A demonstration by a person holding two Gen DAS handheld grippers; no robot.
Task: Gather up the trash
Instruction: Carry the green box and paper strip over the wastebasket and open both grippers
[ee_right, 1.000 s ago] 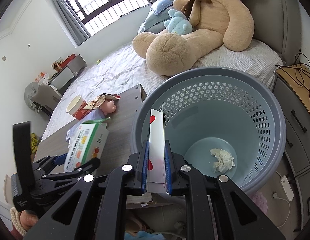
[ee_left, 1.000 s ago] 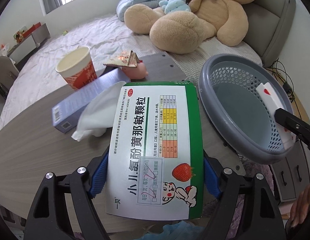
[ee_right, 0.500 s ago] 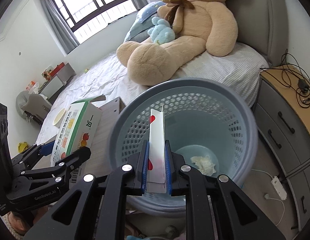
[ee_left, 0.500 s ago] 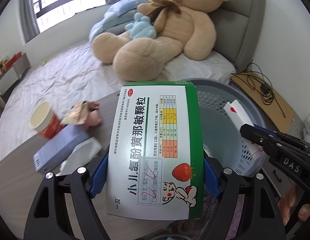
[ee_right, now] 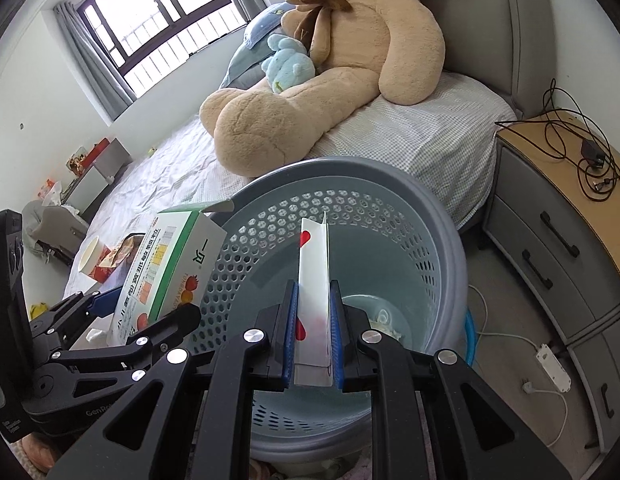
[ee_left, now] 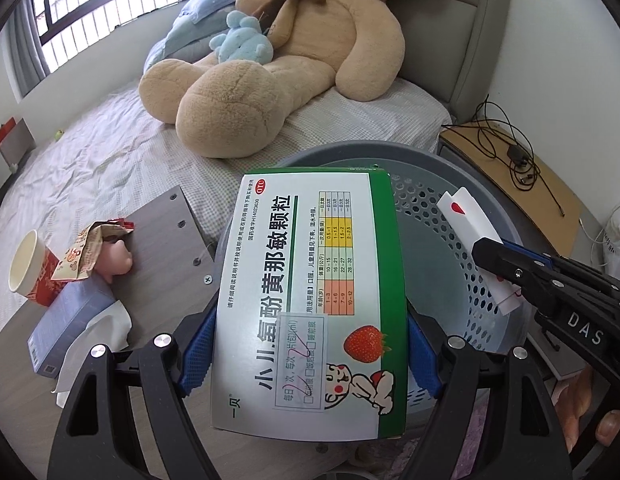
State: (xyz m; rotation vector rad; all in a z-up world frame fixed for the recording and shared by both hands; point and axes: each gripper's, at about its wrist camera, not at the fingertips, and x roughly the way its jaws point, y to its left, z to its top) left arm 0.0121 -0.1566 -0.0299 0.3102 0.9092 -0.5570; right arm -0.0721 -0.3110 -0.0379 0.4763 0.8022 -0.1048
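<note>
My left gripper (ee_left: pixel 308 354) is shut on a green-and-white medicine box (ee_left: pixel 310 300) and holds it over the left rim of the grey-blue perforated trash basket (ee_left: pixel 473 184). The box also shows in the right wrist view (ee_right: pixel 166 268). My right gripper (ee_right: pixel 313 334) is shut on a thin white carton with red marks (ee_right: pixel 313 276), held above the basket (ee_right: pixel 389 184). That carton shows in the left wrist view (ee_left: pixel 473 236). A crumpled tissue (ee_right: pixel 383 318) lies at the basket's bottom.
On the wooden table (ee_left: pixel 162 232) at left sit a paper cup (ee_left: pixel 28 268), a snack wrapper (ee_left: pixel 90 252), a pink toy (ee_left: pixel 116 264), a blue box (ee_left: pixel 66 320) and a tissue (ee_left: pixel 98 340). A bed with a big teddy bear (ee_left: pixel 294 52) lies behind. A nightstand (ee_right: pixel 569 208) stands right.
Both grippers have swung right from the table towards the basket, carrying their boxes. The medicine box is now over the basket's left rim.
</note>
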